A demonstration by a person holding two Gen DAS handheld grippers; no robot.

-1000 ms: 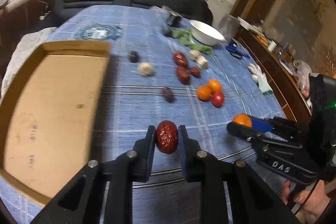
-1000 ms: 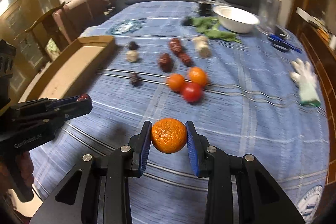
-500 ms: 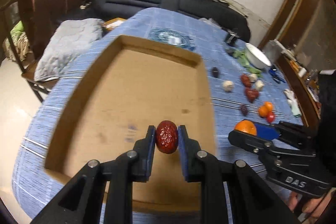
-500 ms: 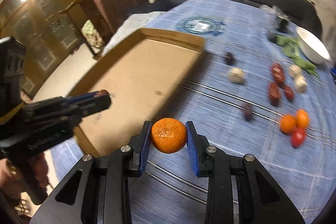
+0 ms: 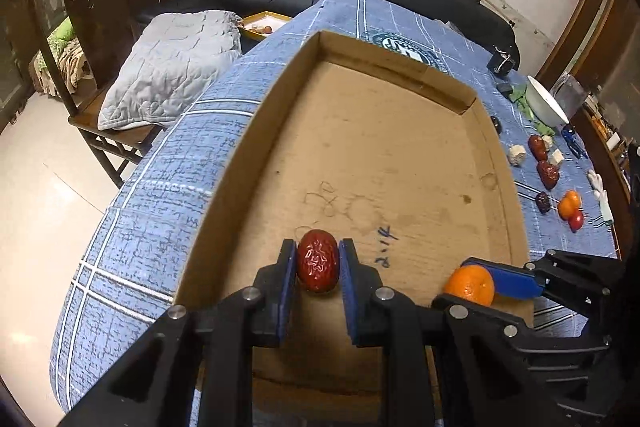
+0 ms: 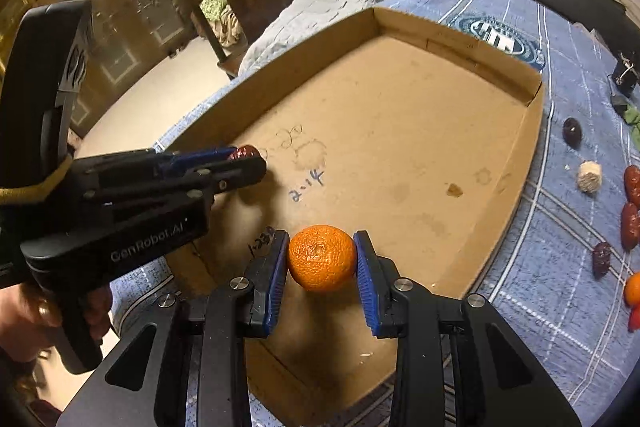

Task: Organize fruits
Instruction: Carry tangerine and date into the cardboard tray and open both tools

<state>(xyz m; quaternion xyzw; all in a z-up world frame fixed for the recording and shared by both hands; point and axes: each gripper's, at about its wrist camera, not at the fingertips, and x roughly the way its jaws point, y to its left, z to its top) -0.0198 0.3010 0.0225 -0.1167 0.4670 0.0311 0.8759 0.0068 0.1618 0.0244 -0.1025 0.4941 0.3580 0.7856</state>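
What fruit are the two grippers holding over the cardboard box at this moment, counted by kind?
Red date: 1, clamped in the left gripper
Orange: 1, clamped in the right gripper
Total: 2

The box's (image 5: 256,131) near wall is hidden behind the left gripper (image 5: 318,267). In the right wrist view, a tomato (image 6: 635,319) and an orange (image 6: 634,289) are cut off by the edge. The date (image 6: 245,152) is mostly covered by fingers.
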